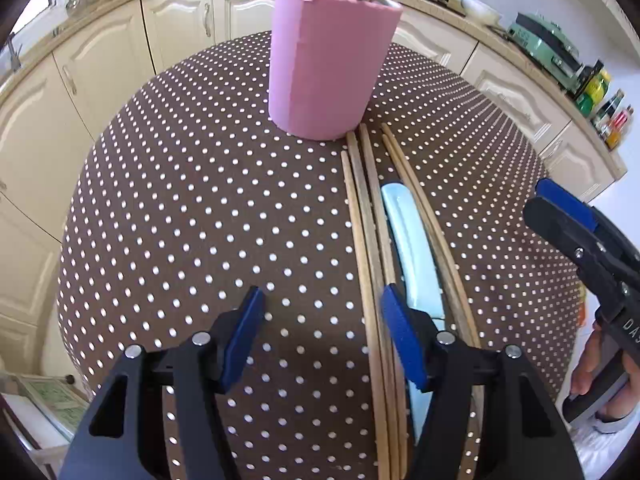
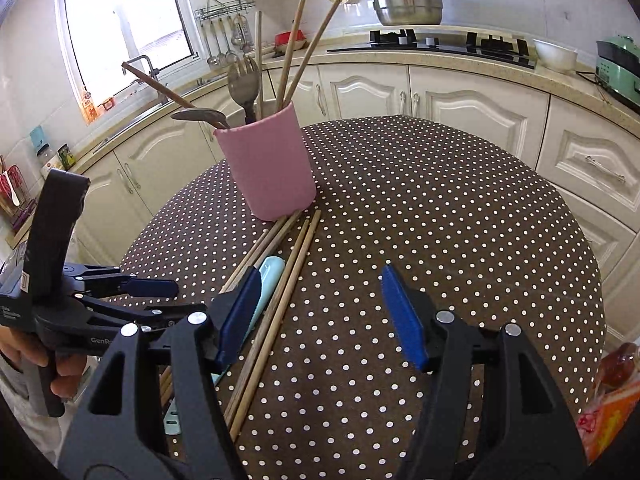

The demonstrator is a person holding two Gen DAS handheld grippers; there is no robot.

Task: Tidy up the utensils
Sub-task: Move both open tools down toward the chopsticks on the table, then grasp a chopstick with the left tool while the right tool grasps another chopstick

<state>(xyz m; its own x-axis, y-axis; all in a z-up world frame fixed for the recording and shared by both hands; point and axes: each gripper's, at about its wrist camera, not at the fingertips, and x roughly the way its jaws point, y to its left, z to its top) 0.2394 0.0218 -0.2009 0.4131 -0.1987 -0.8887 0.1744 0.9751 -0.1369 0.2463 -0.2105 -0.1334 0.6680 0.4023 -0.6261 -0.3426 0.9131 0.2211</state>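
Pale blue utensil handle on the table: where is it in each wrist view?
Left wrist: pale blue handle right of centre, running lengthwise among the wooden chopsticks.
Right wrist: pale blue handle left of centre, partly behind a blue finger pad.
Shared landmark: pink utensil holder at the chopsticks' far ends.

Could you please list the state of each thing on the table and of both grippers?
Pink holder: upright on the table, holding utensils.
Chopsticks: lying loose on the polka-dot tablecloth, ends toward the holder.
Light blue utensil: lying flat among the chopsticks.
Left gripper: open, holding nothing.
Right gripper: open, holding nothing.
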